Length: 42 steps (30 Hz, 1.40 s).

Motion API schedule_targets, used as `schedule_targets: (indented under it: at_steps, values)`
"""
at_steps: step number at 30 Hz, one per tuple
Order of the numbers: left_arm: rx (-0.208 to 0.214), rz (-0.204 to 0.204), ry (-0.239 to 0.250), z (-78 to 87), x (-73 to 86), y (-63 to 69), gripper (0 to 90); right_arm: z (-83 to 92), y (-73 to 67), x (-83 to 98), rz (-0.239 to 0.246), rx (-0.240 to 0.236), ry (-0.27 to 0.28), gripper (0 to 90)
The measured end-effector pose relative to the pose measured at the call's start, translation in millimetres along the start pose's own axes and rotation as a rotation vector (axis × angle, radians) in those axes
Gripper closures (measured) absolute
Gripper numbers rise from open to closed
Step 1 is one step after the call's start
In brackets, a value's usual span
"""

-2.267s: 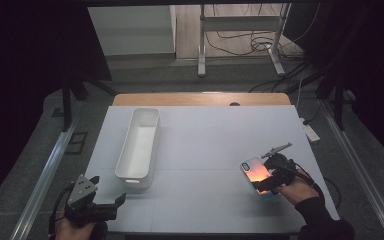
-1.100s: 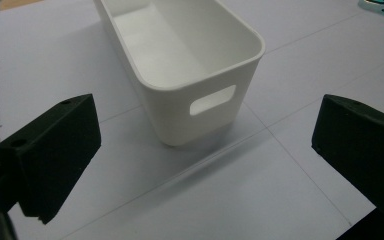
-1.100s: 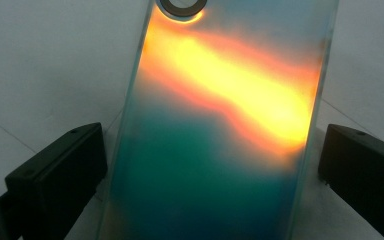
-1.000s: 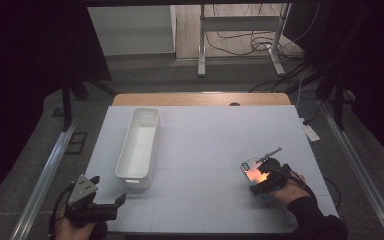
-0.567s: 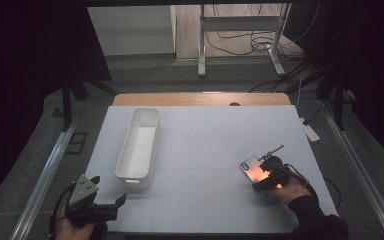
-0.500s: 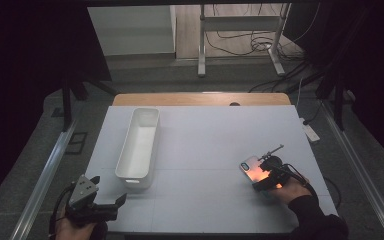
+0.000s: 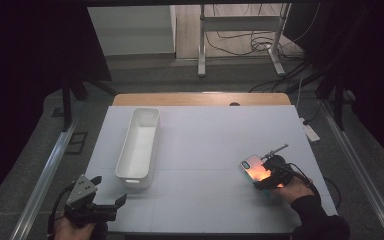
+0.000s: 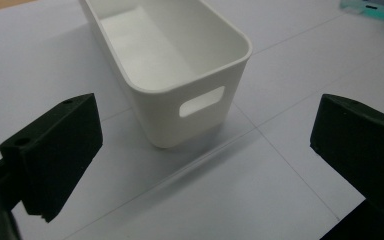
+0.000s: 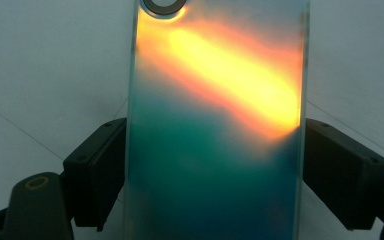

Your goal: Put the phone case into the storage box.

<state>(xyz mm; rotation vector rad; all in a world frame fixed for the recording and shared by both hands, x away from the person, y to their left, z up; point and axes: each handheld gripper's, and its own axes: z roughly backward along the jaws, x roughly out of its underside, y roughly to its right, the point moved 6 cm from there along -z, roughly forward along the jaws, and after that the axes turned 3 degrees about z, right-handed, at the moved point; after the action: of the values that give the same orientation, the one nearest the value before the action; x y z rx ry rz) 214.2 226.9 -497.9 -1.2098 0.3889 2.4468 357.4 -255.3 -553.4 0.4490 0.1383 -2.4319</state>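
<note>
The right gripper (image 7: 266, 176), at lower right of the high view, clamps a flat teal-orange phone case (image 9: 215, 125) by its sides. The left gripper (image 7: 111, 205), lower left, gapes wide near the long white plastic bin (image 7: 139, 145).

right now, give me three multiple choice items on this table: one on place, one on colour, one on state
1. Where is the white bin?
A. left half of the table
B. right edge
C. off the table

2. What colours show on the phone?
A. plain black
B. teal with an orange glow
C. white

3. How are the left tongs?
A. shut on the bin
B. shut on nothing
C. open, holding nothing

Answers: 1 A, the high view shows it left of centre. 2 B, the right gripper view shows both colours. 3 C, the jaws stand wide apart short of the bin.
</note>
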Motion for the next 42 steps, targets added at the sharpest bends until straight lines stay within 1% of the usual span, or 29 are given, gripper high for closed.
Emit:
schedule_targets:
  at_steps: [3,5,7,8,9,10,14,16,18,23,25,26,28,32,38,40,41,42]
  values:
    - [0.0,-0.006,0.004,0.1,-0.4,1.0,0.0,4.3,0.6,-2.1,0.0,-0.007,0.03,16.9]
    - [0.014,-0.003,0.013,0.7,-1.6,2.3,0.0,6.6,0.4,-3.6,0.005,-0.012,0.052,16.9]
    - [0.018,-0.006,0.018,1.1,-2.5,2.8,0.0,9.8,-0.4,-5.2,0.01,-0.016,0.072,16.9]
    - [0.021,-0.01,0.025,1.5,-3.3,3.3,0.0,9.8,-0.4,-5.2,0.01,-0.016,0.072,16.9]
    - [0.022,-0.011,0.031,1.8,-4.3,4.0,0.0,12.8,-0.9,-6.7,0.018,-0.021,0.092,16.9]
    - [0.041,-0.01,0.042,2.6,-6.5,6.4,0.0,14.2,-1.5,-7.3,0.02,-0.026,0.101,16.8]
    - [0.074,-0.012,0.065,4.0,-11.0,11.6,0.0,19.8,-3.6,-10.7,0.035,-0.041,0.143,16.9]
    - [0.082,-0.02,0.066,3.0,-11.8,13.7,0.0,22.8,-5.2,-12.4,0.042,-0.049,0.162,16.9]
    - [0.092,-0.021,0.064,2.1,-12.2,15.5,0.0,24.8,-6.0,-13.5,0.05,-0.054,0.177,16.8]
    - [0.133,-0.007,0.058,-0.4,-14.5,19.8,0.0,29.0,-8.6,-16.2,0.064,-0.069,0.21,16.8]
    - [0.139,-0.009,0.058,-1.1,-15.1,20.5,0.0,30.0,-9.2,-16.9,0.066,-0.074,0.218,16.8]
    - [0.142,-0.013,0.061,-2.4,-16.1,21.3,0.0,32.5,-9.7,-18.7,0.07,-0.078,0.238,16.8]
    - [0.149,-0.011,0.063,-3.4,-16.9,22.0,0.0,33.5,-10.1,-19.4,0.072,-0.081,0.245,16.8]
    - [0.161,-0.02,0.065,-8.6,-20.1,22.9,0.0,39.9,-12.4,-23.1,0.084,-0.094,0.289,16.8]
    - [0.182,-0.03,0.068,-16.3,-25.4,26.5,0.0,46.4,-17.6,-28.7,0.086,-0.132,0.338,16.8]
    - [0.186,-0.03,0.069,-17.2,-26.6,27.4,0.0,48.2,-19.8,-31.3,0.096,-0.145,0.358,16.8]
    - [0.196,-0.032,0.079,-19.2,-30.4,29.6,0.0,49.6,-21.6,-33.2,0.099,-0.156,0.37,16.8]
    - [0.196,-0.032,0.079,-19.2,-30.4,29.6,0.0,51.1,-23.4,-35.0,0.102,-0.168,0.381,16.8]
